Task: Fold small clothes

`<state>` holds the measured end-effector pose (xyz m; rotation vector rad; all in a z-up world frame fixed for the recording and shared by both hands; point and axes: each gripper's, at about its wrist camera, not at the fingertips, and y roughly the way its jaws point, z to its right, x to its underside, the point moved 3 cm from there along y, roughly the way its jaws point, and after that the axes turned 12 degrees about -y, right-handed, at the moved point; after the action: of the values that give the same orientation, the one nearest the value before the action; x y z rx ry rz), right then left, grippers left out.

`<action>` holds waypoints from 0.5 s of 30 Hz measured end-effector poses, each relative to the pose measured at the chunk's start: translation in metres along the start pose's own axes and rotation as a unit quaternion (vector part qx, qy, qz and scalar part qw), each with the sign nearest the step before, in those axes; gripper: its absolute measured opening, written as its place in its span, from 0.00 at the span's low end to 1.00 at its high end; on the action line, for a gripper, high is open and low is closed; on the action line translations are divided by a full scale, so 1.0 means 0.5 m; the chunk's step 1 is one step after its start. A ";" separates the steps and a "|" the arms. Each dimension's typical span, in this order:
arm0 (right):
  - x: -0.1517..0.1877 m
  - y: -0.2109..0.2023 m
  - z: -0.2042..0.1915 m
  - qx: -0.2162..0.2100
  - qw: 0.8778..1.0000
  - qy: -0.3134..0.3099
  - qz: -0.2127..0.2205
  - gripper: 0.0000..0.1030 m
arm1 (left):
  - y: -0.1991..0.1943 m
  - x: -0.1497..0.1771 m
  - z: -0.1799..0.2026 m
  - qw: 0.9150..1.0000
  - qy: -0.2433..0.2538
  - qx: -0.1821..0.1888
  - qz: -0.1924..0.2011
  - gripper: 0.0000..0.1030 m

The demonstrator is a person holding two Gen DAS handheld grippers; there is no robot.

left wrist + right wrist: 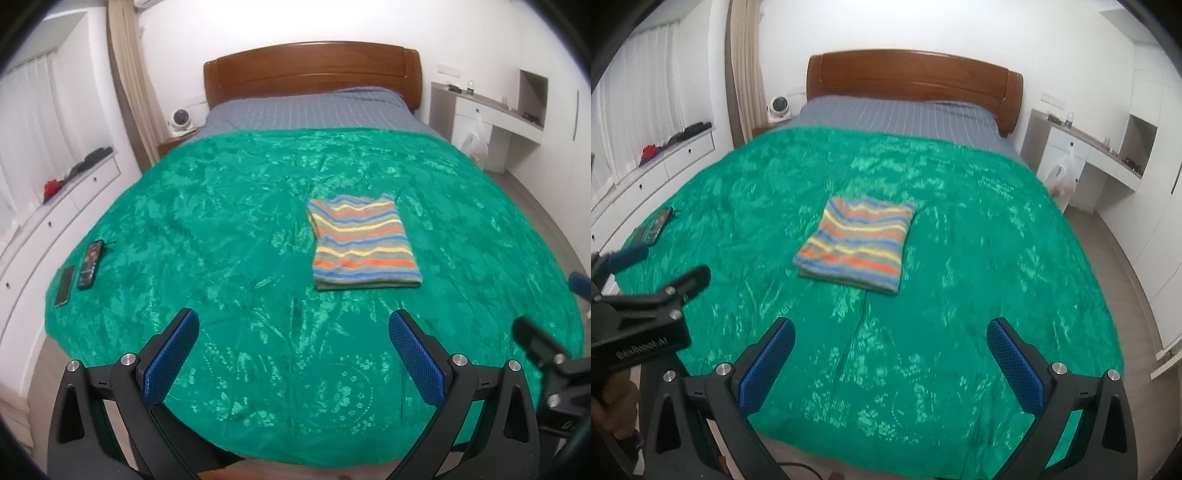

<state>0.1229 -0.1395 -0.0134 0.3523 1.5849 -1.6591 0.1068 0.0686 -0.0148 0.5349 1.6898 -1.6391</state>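
Item: striped garment (364,242), folded into a compact rectangle, lying flat near the middle of the green bedspread (221,229), well apart from both of my tools; it looks finished, which I judge is why nothing holds it. My left gripper (293,354): jaws spread wide, empty, hanging over the near edge of the bed, clear of the fold so as not to disturb it. My right gripper (890,363): likewise spread and empty, held back at the foot of the bed. Two phones (88,264) lie at the bedspread's left edge, probably parked there to keep the working area free. Wooden headboard (312,72) stands at the far end. I see no other garment in reach.
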 end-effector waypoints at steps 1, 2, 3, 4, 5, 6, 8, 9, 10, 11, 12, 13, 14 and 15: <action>0.003 0.003 -0.002 0.001 1.000 -0.001 -0.003 0.99 | 0.000 0.000 0.002 1.000 0.001 0.001 -0.001 1.00; 0.005 0.003 -0.001 0.002 1.000 -0.002 -0.004 0.99 | 0.001 0.001 0.002 1.000 0.001 0.001 -0.001 1.00; 0.008 0.003 0.001 0.004 1.000 -0.001 -0.005 0.99 | 0.000 0.002 0.001 1.000 -0.002 0.002 0.001 1.00; 0.009 0.003 0.004 0.005 1.000 0.000 -0.005 0.99 | 0.001 0.001 0.002 1.000 -0.003 0.002 0.001 1.00; 0.009 0.003 0.005 0.006 1.000 0.001 -0.005 0.99 | 0.001 0.001 0.003 1.000 -0.004 0.002 0.001 1.00; 0.009 0.002 0.007 0.007 1.000 0.002 -0.005 0.99 | 0.002 0.002 0.004 1.000 -0.005 0.001 0.001 1.00; 0.008 0.000 0.010 0.010 1.000 0.003 -0.003 0.99 | 0.002 0.004 0.007 1.000 -0.002 0.000 0.002 1.00; 0.006 -0.001 0.012 0.010 1.000 0.004 -0.003 0.99 | 0.002 0.005 0.009 1.000 -0.001 -0.001 0.002 1.00; 0.006 -0.002 0.013 0.009 1.000 0.004 -0.002 0.99 | 0.002 0.005 0.011 1.000 0.000 -0.001 0.002 1.00; 0.005 -0.002 0.013 0.009 1.000 0.005 -0.002 0.99 | 0.002 0.006 0.013 1.000 0.001 -0.001 0.001 1.00; 0.004 -0.001 0.012 0.008 1.000 0.005 -0.002 0.99 | 0.001 0.007 0.012 1.000 0.001 -0.002 0.002 1.00; 0.003 -0.002 0.013 0.007 1.000 0.006 -0.002 0.99 | 0.000 0.008 0.012 1.000 0.002 -0.002 0.002 1.00; 0.003 -0.002 0.012 0.006 1.000 0.006 -0.001 0.99 | 0.001 0.007 0.012 1.000 0.002 -0.001 0.002 1.00; 0.002 -0.003 0.012 0.006 1.000 0.006 0.000 0.99 | 0.001 0.007 0.013 1.000 0.002 -0.002 0.002 1.00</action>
<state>0.1229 -0.1457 -0.0120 0.3684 1.5848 -1.6704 0.1060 0.0619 -0.0172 0.5408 1.6927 -1.6326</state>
